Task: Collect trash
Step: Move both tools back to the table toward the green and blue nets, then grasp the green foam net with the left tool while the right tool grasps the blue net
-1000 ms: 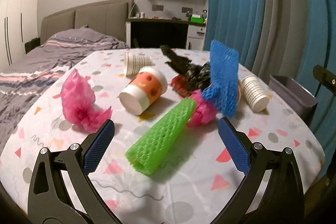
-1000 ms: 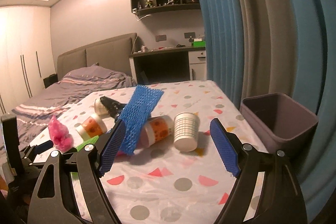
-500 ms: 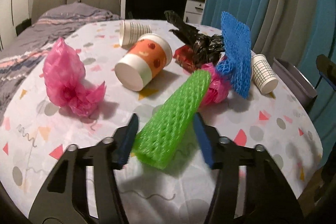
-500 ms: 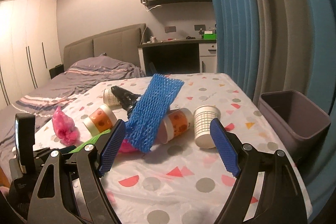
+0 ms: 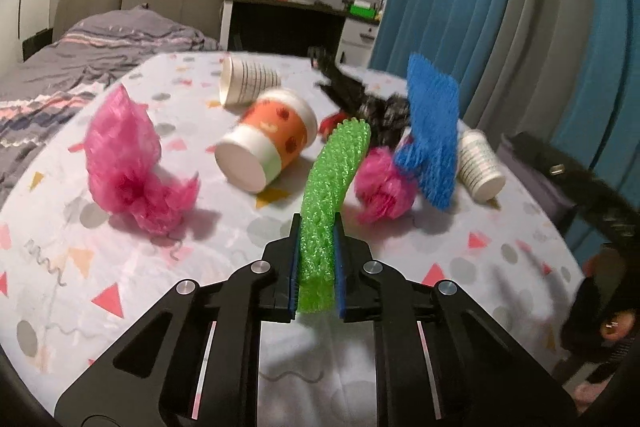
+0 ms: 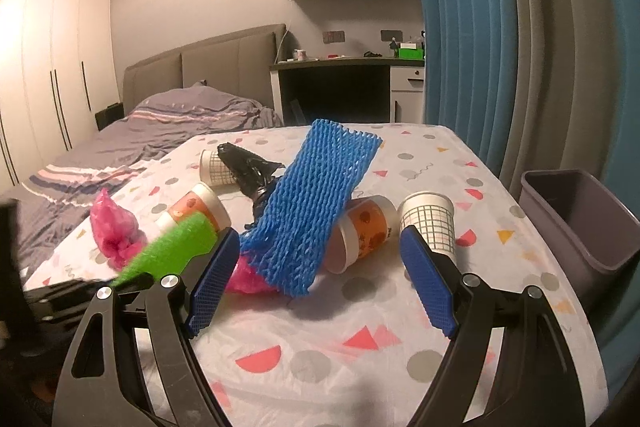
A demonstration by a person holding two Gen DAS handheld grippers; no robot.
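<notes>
The left gripper (image 5: 316,259) is closing on the near end of the green foam net sleeve (image 5: 334,171) — its blue pads press both sides of the mesh, squeezing it flat, while the far end arches up over the patterned tablecloth (image 5: 120,267). The right gripper (image 6: 320,287) hangs with its jaws wide apart and nothing between them, facing the blue foam net (image 6: 316,203), which leans tilted against the pile of trash. Under and beside that net lie an orange paper cup (image 6: 364,231) on its side, a white gridded cup (image 6: 432,223) just beside it, and a crumpled black bag (image 6: 248,167) behind. A second orange cup (image 5: 272,139) lies on its side left of the green sleeve (its base towards the left camera), with a pink plastic bag (image 5: 128,163) further left and a smaller pink wad (image 5: 380,187) touching the blue net. The grey bin (image 6: 580,219) stands off the table's right edge — open-topped, near the curtain (image 6: 500,27).
</notes>
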